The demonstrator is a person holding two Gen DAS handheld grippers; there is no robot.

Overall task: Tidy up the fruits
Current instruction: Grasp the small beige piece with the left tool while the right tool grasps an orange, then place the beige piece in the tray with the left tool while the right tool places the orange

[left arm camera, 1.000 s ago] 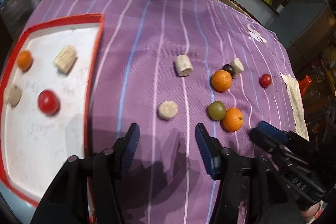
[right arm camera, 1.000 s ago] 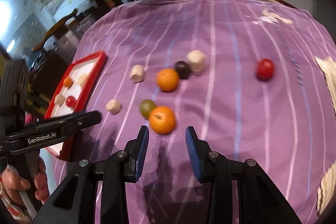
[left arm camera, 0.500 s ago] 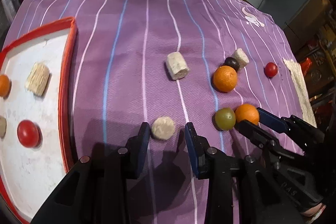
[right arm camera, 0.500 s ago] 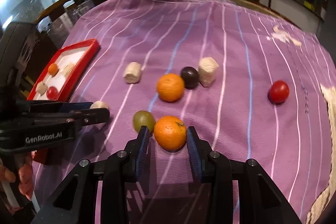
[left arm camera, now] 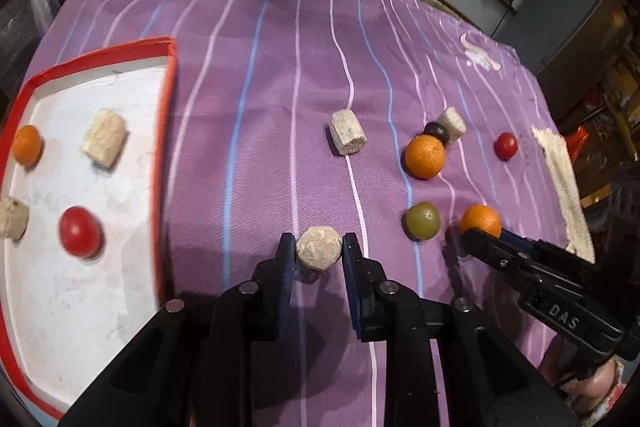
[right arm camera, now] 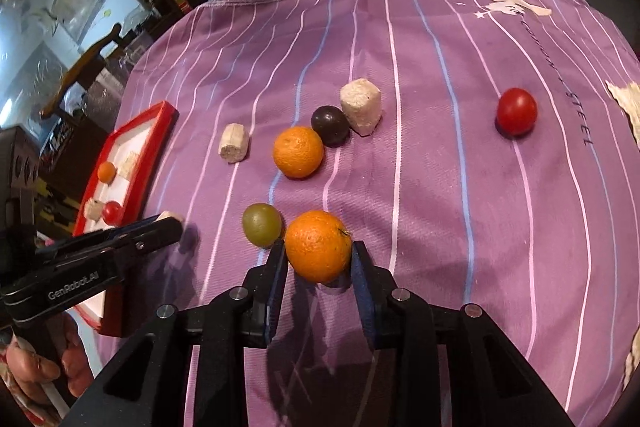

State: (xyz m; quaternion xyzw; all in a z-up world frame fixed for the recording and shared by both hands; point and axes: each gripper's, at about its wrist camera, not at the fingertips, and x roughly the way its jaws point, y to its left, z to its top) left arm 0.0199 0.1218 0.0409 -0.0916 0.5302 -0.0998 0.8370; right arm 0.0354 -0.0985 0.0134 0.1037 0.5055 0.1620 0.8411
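A purple striped cloth (left arm camera: 280, 67) covers the desk. At its left edge lies a red-rimmed tray (left arm camera: 168, 115) with four pieces already in it. The left tongs (left arm camera: 319, 251) have just clenched on a beige round piece (left arm camera: 319, 248) beside the tray. The right tongs (right arm camera: 319, 254) have been closing and grasp an orange (right arm camera: 318, 245); a green fruit (right arm camera: 261, 224) sits just left of it.
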